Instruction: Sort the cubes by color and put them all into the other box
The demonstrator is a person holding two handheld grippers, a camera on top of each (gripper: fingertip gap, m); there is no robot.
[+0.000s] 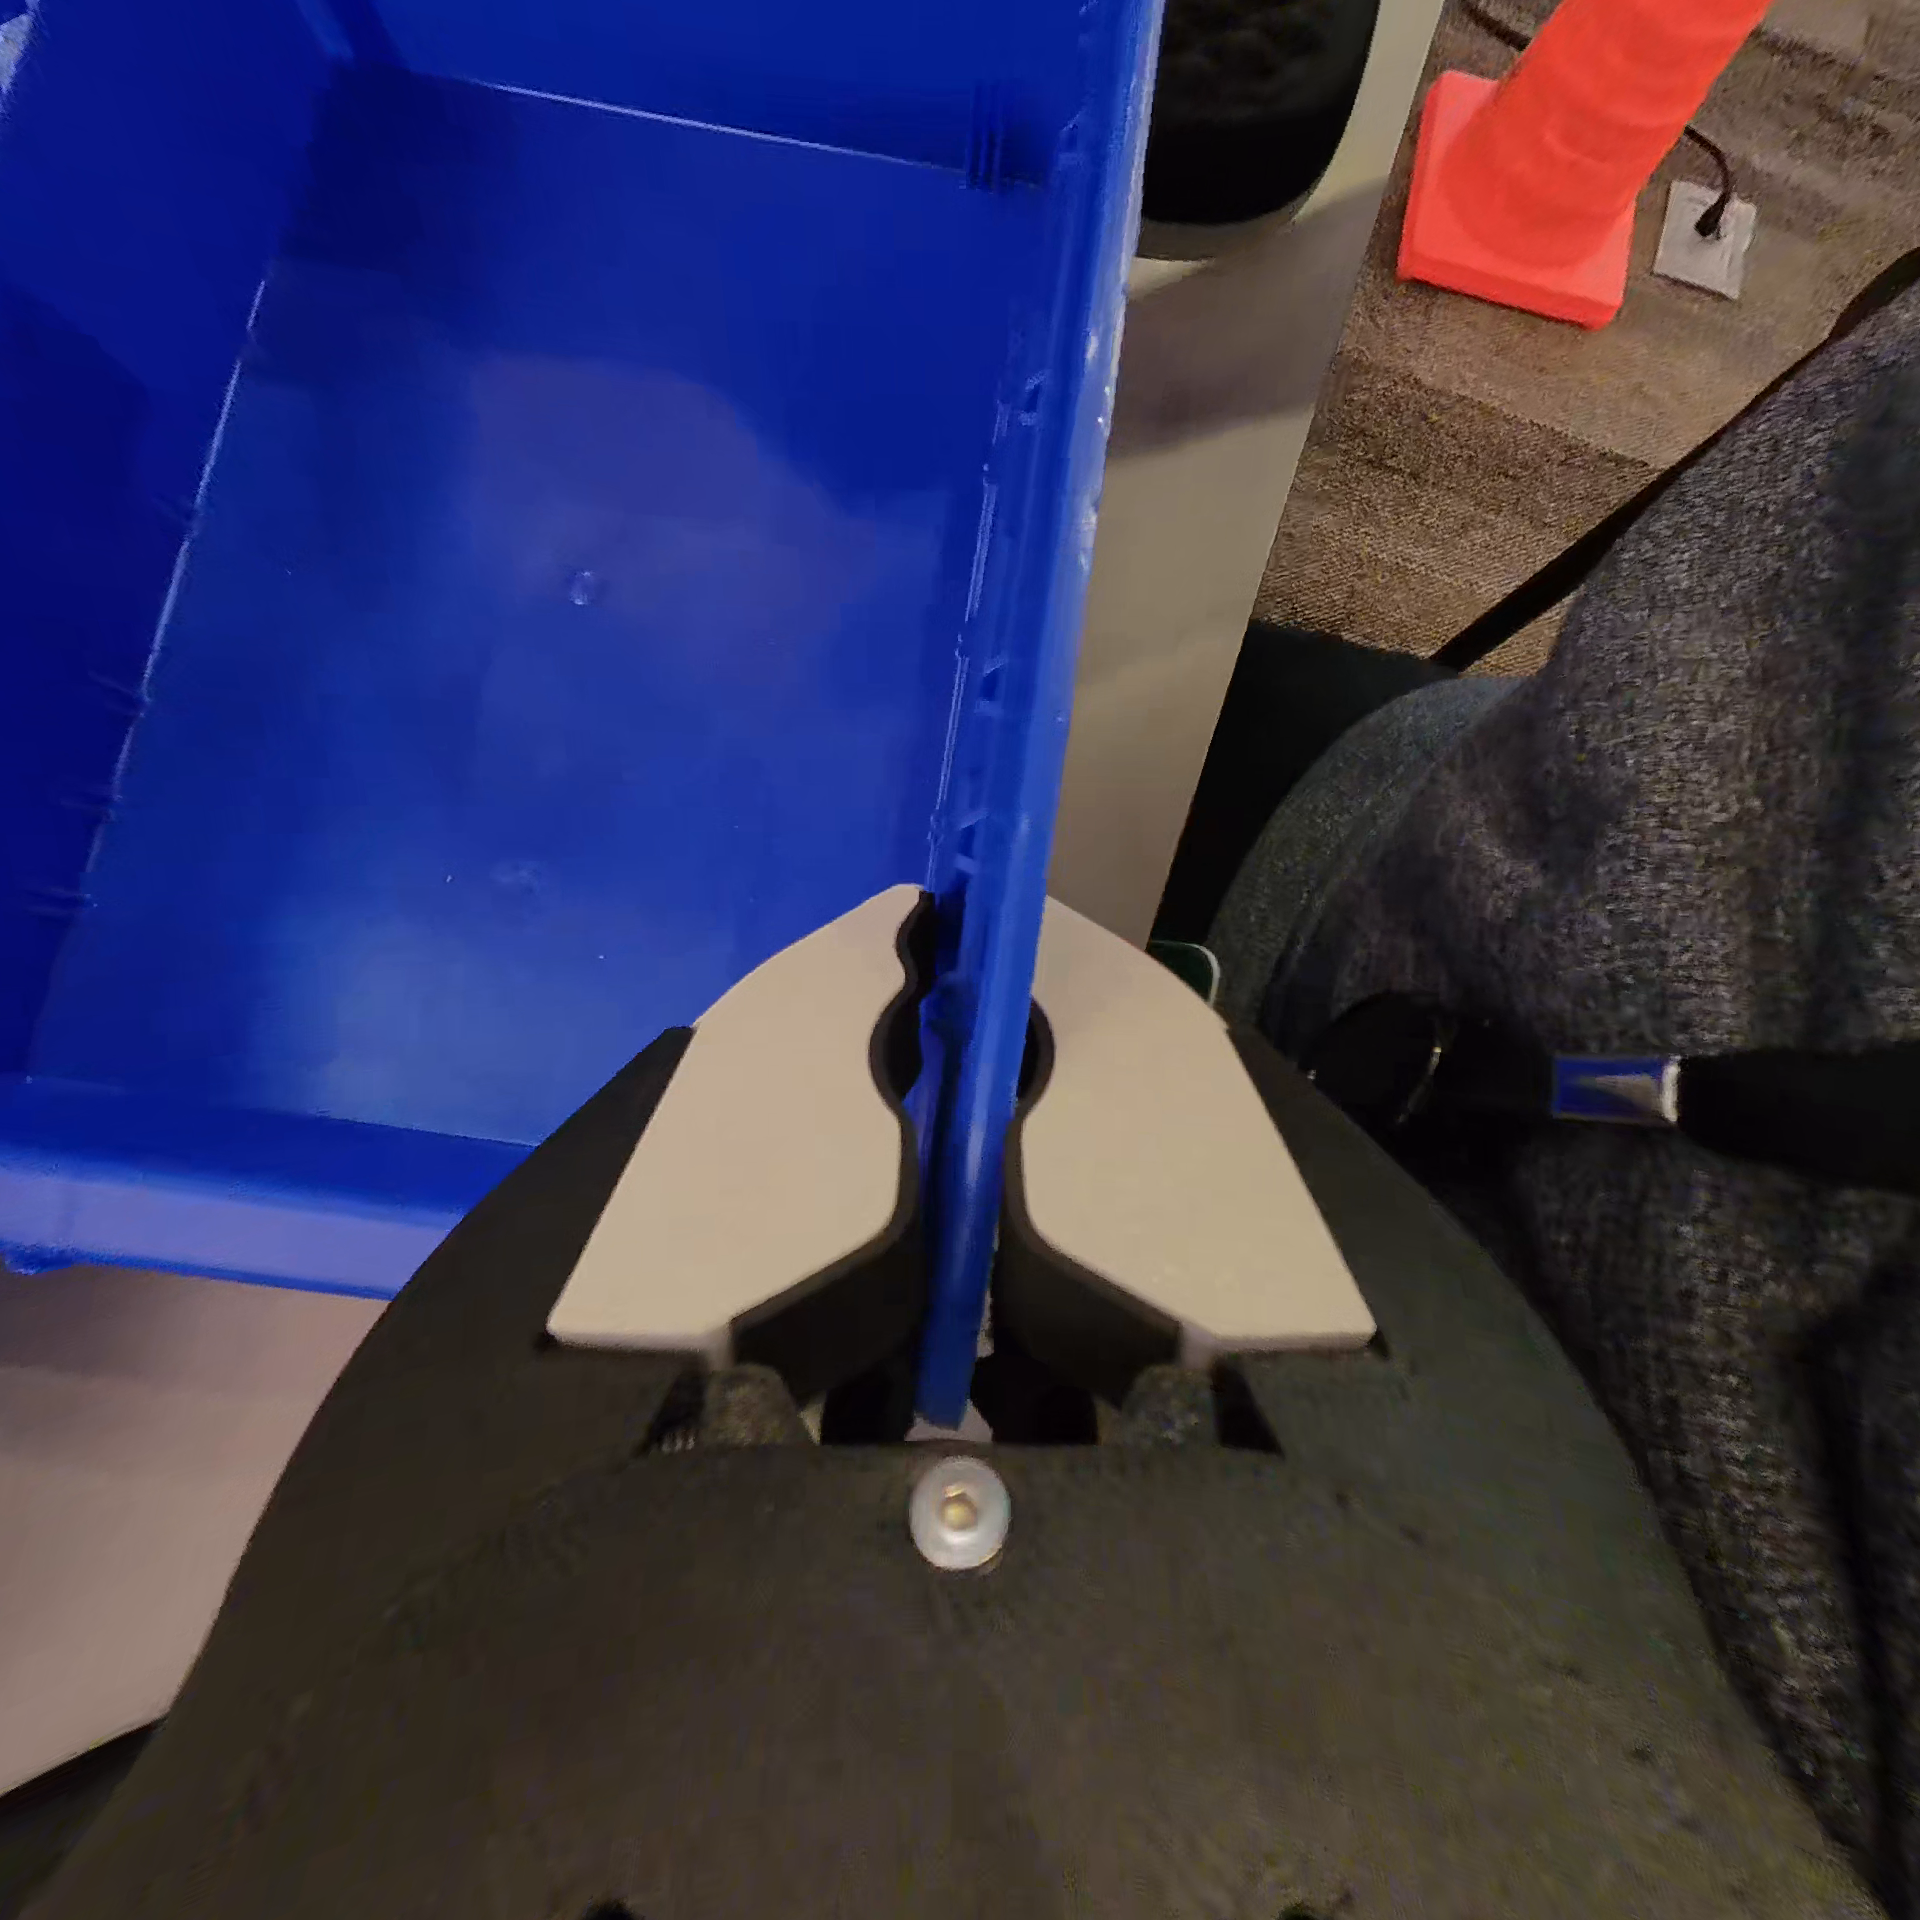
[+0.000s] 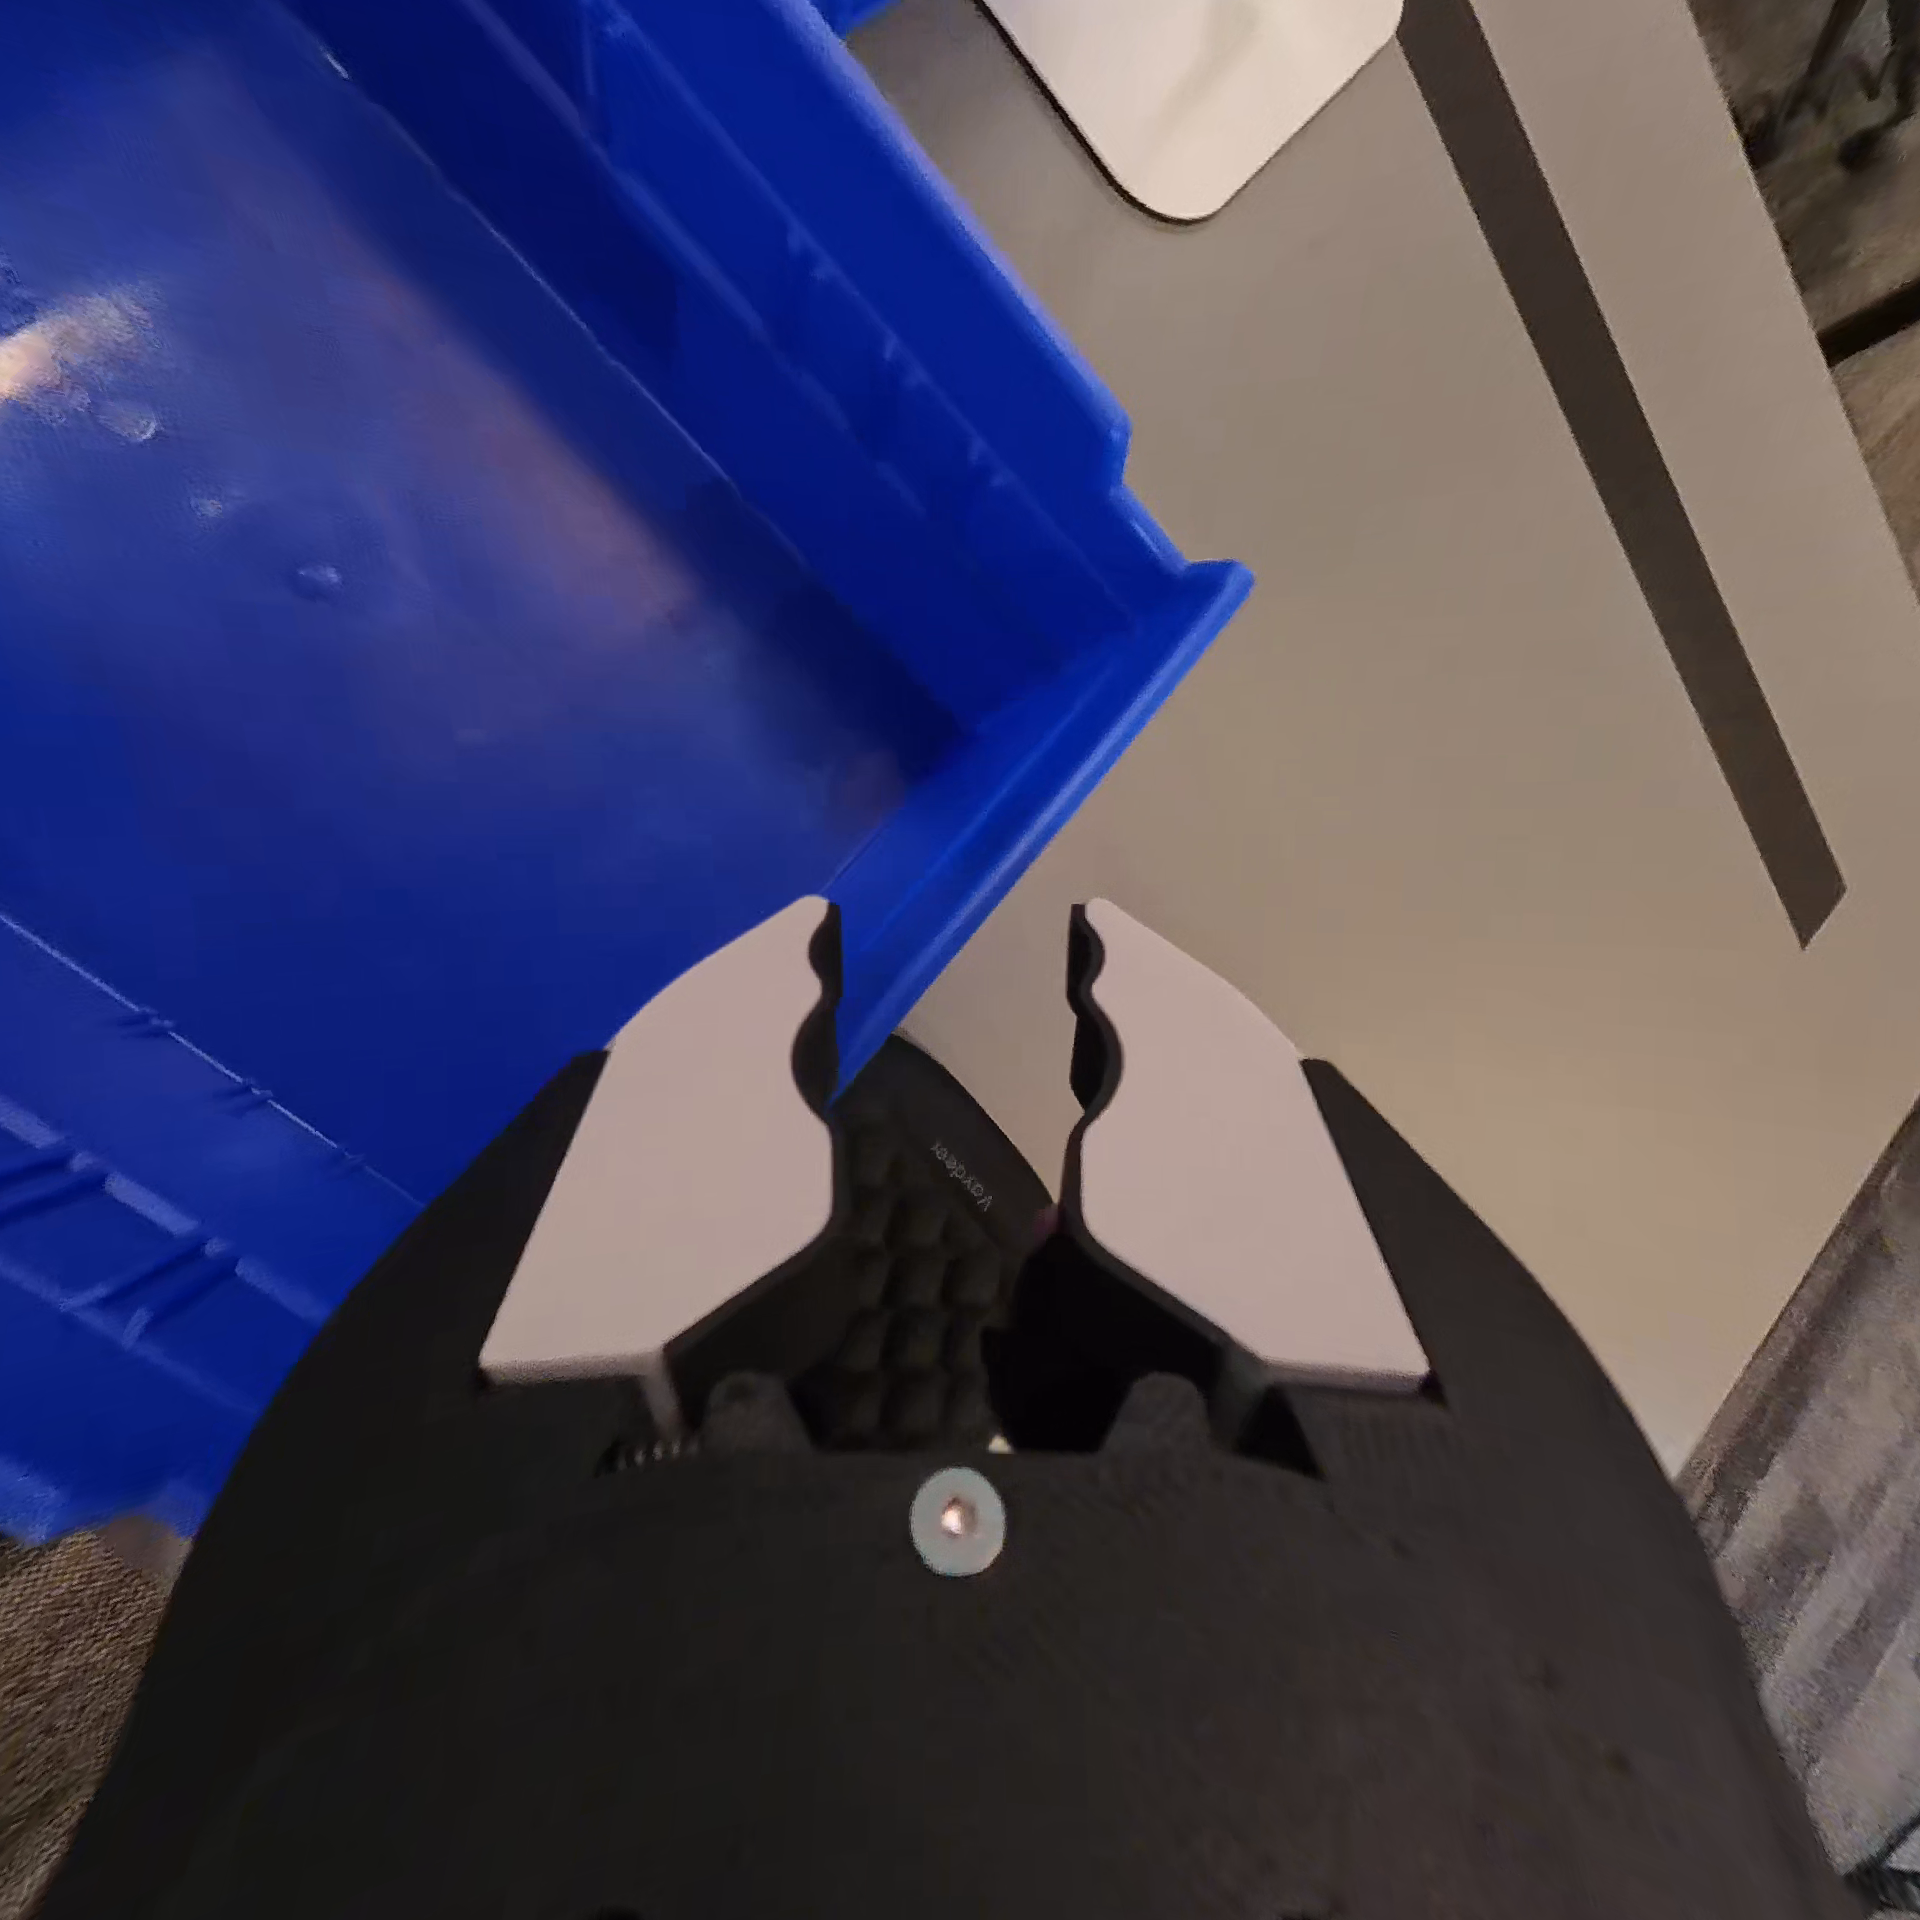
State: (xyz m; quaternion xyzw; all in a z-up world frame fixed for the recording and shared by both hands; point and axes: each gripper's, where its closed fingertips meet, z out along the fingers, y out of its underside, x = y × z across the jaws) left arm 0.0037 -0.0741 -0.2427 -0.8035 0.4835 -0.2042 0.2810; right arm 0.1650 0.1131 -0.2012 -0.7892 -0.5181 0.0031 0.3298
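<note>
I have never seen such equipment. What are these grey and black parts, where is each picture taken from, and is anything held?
No robot is here: a person carries a hand-held gripper in each hand, with a camera looking along its two fingers. In the left view, the left hand-held gripper is clamped on the side wall of a blue box, which looks empty. In the right view, the right hand-held gripper is open beside a blue box rim, holding nothing. The box sits on a grey table. No cubes are visible.
</note>
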